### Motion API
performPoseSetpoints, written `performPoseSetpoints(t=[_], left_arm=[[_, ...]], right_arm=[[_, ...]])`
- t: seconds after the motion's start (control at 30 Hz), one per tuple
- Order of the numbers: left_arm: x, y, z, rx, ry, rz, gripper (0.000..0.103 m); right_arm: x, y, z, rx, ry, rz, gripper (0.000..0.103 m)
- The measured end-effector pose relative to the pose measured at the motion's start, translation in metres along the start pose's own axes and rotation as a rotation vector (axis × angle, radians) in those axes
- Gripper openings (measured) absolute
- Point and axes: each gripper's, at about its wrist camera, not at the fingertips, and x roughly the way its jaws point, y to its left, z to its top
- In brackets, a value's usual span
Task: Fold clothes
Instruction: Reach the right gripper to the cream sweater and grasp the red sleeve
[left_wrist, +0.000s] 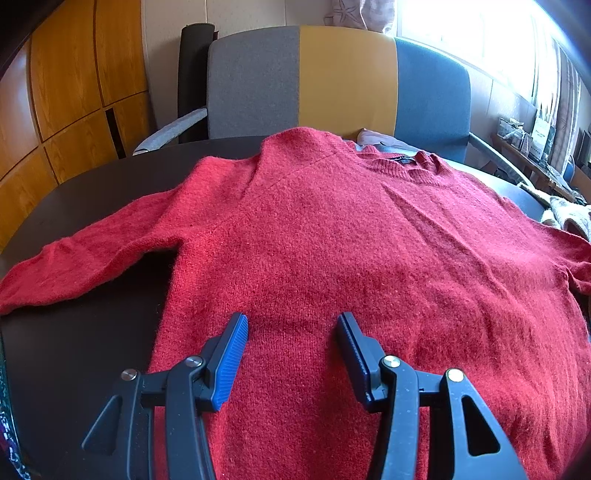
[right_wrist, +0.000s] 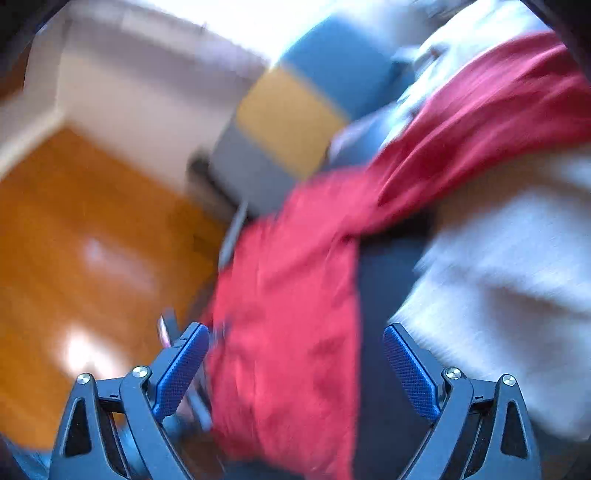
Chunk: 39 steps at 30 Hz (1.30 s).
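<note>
A red knitted sweater (left_wrist: 351, 236) lies flat on a dark round table (left_wrist: 92, 199), collar at the far side, one sleeve stretched out to the left. My left gripper (left_wrist: 293, 319) is open and empty, hovering just above the sweater's lower body. The right wrist view is heavily blurred and tilted. My right gripper (right_wrist: 295, 332) is open and empty, with red sweater fabric (right_wrist: 288, 314) lying past and between its fingers. I cannot tell which part of the sweater that is.
A chair (left_wrist: 332, 81) with grey, yellow and blue panels stands behind the table. Wooden cabinets (left_wrist: 62, 85) fill the left wall. Pale cloth (right_wrist: 509, 258) lies to the right of the red fabric. A cluttered shelf (left_wrist: 532, 147) is at the far right.
</note>
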Motion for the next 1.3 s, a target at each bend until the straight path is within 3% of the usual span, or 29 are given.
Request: performPoseSetpoints(t=[0.17,0.27,0.53,0.67,0.87,0.9,0.93,0.97,1.0,1.1,1.3], left_arm=[[0.0,-0.001,0.0,-0.002,-0.001,0.001,0.052],[0.0,0.0,0.0,-0.002,0.0,0.001,0.052],[0.0,-0.001,0.0,-0.002,0.0,0.001,0.052],[0.0,-0.001,0.0,-0.002,0.0,0.002,0.052],[0.001,-0.001,0.0,0.0,0.0,0.004,0.052],[0.001,-0.001,0.0,0.0,0.0,0.004,0.052],[0.001,-0.001,0.0,0.0,-0.001,0.004,0.052],[0.001,-0.001,0.0,0.0,-0.001,0.004,0.052],[0.001,-0.001,-0.001,0.0,-0.001,0.003,0.052],[0.001,-0.001,-0.001,-0.002,-0.002,0.002,0.052],[0.001,0.001,-0.001,-0.007,-0.004,-0.002,0.052]], right_arm=[[-0.082,-0.054,0.027,0.223,-0.297,-0.092,0.094],[-0.109,-0.079,0.032,0.329,-0.4,-0.103,0.094],[-0.123,-0.089,0.046,0.342,-0.51,-0.268,0.093],[-0.126,-0.093,0.053,0.327,-0.548,-0.317,0.074],[-0.131,-0.101,0.061,0.334,-0.597,-0.36,0.072],[-0.13,-0.102,0.061,0.339,-0.597,-0.368,0.067],[-0.131,-0.102,0.062,0.337,-0.597,-0.368,0.05],[-0.132,-0.104,0.062,0.34,-0.593,-0.373,0.023],[-0.133,-0.105,0.063,0.343,-0.588,-0.378,0.012],[-0.137,-0.107,0.067,0.343,-0.571,-0.39,0.008],[-0.126,-0.072,0.097,0.203,-0.532,-0.358,0.008]])
